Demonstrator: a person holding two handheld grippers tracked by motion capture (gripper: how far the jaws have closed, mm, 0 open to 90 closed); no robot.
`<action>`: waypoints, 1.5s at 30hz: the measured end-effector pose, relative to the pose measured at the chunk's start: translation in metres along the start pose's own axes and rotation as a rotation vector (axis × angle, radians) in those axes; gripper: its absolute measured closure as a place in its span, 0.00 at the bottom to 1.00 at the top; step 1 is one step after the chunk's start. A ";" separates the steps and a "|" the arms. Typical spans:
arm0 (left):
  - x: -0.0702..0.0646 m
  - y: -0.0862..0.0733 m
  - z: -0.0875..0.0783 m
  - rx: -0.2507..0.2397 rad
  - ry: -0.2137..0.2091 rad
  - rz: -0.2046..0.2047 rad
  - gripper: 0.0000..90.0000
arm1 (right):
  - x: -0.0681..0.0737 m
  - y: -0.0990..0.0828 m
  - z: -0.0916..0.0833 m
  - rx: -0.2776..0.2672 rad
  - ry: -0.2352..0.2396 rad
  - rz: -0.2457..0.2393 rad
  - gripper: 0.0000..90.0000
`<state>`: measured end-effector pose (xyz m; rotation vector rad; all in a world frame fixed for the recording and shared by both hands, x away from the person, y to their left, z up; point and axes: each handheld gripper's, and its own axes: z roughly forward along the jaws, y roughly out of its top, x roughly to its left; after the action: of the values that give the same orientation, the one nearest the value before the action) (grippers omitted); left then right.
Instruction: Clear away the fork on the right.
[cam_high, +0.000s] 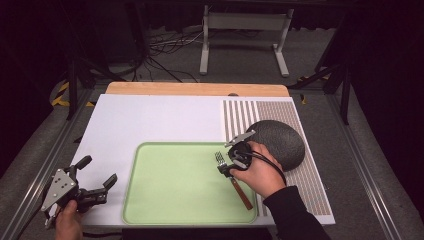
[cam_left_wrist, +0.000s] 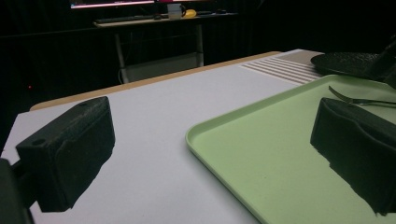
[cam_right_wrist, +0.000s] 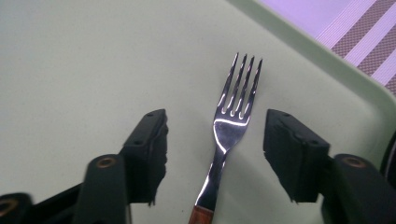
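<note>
A fork (cam_high: 241, 195) with a brown wooden handle lies on the right side of a pale green tray (cam_high: 165, 200), tines pointing away from me. My right gripper (cam_high: 223, 167) points down over the fork's neck. In the right gripper view its black jaws stand apart on either side of the fork (cam_right_wrist: 229, 130), with a gap on both sides and no pad touching the metal. My left gripper (cam_high: 98, 171) rests low at the table's front left, jaws wide apart and nothing between them. From the left gripper view the tray (cam_left_wrist: 261, 163) and the fork (cam_left_wrist: 359, 100) lie ahead.
A dark round plate (cam_high: 282, 140) sits on a brown-and-white striped placemat (cam_high: 245, 115) just right of the tray, close behind my right hand. A white mat (cam_high: 150, 120) covers the table, with a wooden edge (cam_high: 195, 89) at the far side.
</note>
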<state>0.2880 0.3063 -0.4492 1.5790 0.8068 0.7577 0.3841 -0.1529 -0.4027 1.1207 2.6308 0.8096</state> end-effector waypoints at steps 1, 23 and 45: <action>0.000 0.000 0.000 0.000 -0.001 -0.001 0.01 | 0.000 0.000 0.000 0.003 0.001 -0.004 0.56; 0.000 0.000 0.000 0.000 -0.002 0.002 0.01 | 0.007 0.001 0.025 0.106 0.024 -0.069 1.00; 0.000 0.000 0.001 0.004 0.002 0.001 0.01 | 0.002 0.000 0.028 0.136 -0.023 -0.076 1.00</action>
<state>0.2886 0.3061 -0.4494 1.5826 0.8091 0.7589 0.3930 -0.1400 -0.4258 1.0468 2.7262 0.6076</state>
